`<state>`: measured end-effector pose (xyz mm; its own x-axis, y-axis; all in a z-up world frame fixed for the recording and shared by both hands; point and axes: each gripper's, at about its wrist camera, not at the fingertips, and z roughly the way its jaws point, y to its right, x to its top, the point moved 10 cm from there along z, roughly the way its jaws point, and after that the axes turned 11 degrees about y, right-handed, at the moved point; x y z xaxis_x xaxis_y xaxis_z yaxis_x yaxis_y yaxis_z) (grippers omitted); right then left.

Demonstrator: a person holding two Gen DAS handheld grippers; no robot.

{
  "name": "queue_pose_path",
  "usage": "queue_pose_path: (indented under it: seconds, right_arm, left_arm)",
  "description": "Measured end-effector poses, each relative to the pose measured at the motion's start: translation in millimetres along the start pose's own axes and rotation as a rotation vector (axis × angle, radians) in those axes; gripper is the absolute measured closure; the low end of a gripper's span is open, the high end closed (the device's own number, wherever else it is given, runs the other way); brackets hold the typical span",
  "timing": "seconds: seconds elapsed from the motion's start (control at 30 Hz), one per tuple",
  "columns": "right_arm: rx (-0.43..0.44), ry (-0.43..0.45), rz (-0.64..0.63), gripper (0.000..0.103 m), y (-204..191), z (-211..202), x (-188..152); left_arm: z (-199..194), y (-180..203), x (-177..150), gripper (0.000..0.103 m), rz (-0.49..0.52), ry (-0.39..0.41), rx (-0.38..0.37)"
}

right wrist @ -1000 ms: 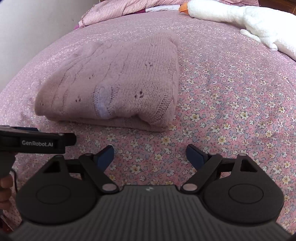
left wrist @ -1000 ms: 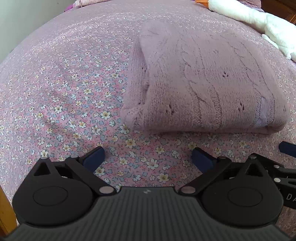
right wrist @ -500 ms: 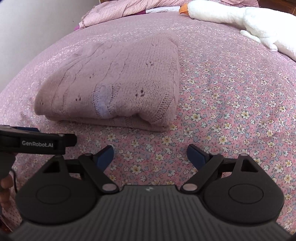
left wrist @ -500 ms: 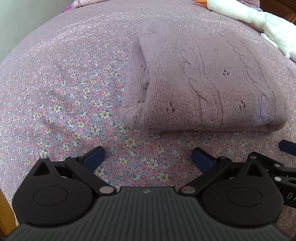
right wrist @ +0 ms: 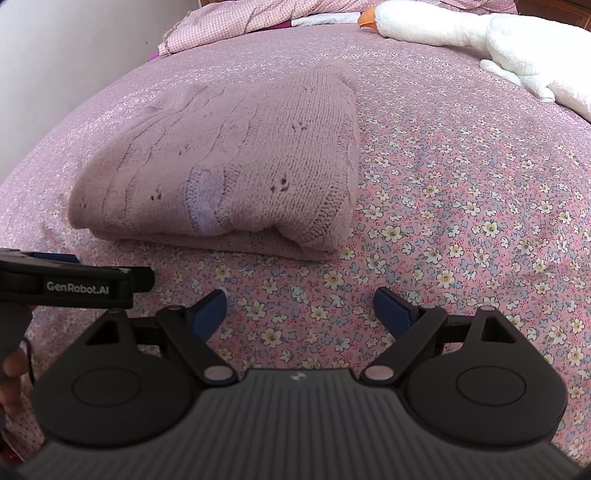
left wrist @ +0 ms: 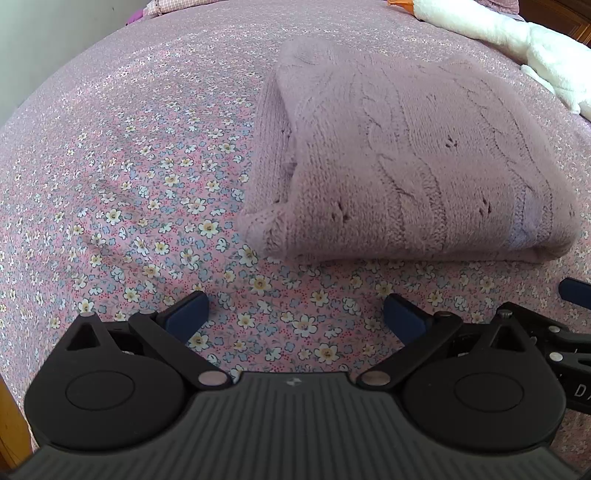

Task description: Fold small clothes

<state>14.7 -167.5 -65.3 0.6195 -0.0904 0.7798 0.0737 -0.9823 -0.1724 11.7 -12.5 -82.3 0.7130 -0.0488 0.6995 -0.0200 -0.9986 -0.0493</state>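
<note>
A mauve cable-knit sweater (left wrist: 406, 158) lies folded into a thick rectangle on the flowered bedspread; in the right wrist view the sweater (right wrist: 229, 173) sits up and to the left. My left gripper (left wrist: 295, 314) hovers open just in front of its near folded edge, nothing between the blue pads. My right gripper (right wrist: 299, 306) is open too, over bare bedspread in front of the sweater's right corner. The left gripper's black body (right wrist: 74, 284) shows at the right view's left edge, with a hand below it.
The pink flowered bedspread (left wrist: 129, 177) covers the whole bed. A white plush goose (right wrist: 461, 29) with an orange beak lies at the far right. A checked pink pillow (right wrist: 240, 18) sits at the head. A pale wall (right wrist: 55, 55) runs along the left side.
</note>
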Motion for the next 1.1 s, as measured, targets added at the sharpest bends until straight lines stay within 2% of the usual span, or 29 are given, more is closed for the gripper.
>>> queue_pose_path:
  seconds: [1.1]
  right_arm:
    - [-0.004, -0.005, -0.009, 0.013, -2.0, 1.3, -0.9]
  left_arm:
    - [0.6, 0.0, 0.4, 0.0, 0.001, 0.0, 0.001]
